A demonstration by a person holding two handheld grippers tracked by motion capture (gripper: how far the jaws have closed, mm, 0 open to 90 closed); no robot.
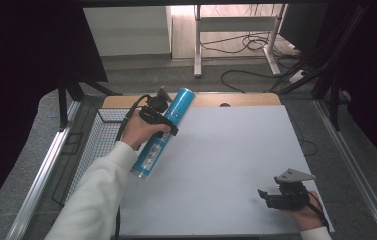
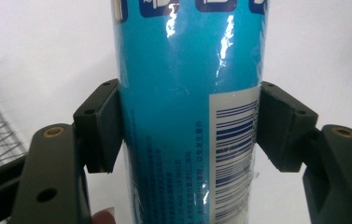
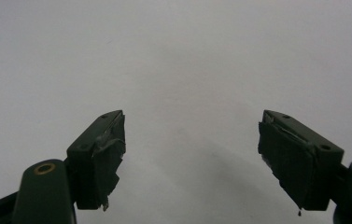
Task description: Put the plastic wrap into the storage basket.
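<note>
**Desk:** A white tabletop (image 1: pixel 216 170) under a dim room with cables trailing on the floor behind. Where is your long, glossy blue cylindrical canister (image 1: pixel 163 132)?

**Spotter:** Lifted off the white tabletop near its left edge, tilted with its top leaning away from you, just beside the black wire mesh basket (image 1: pixel 93 145). Your left gripper (image 2: pixel 190 126) has its pads pressed against both sides of the canister, around the middle, by the barcode label (image 2: pixel 234 154).

**Desk:** What could go wrong?

**Spotter:** The wrap looks slick and the body round, so I'd judge it could slide or swivel between the pads if you tip it further, and drop toward the basket.

**Desk:** And your hands?

**Spotter:** Your left forearm, in a white sleeve (image 1: pixel 96 195), reaches forward, wrist raised. Your right gripper (image 1: pixel 276 196) rests low at the tabletop's near right corner, well apart from the canister, jaws spread wide, nothing between them.
</note>
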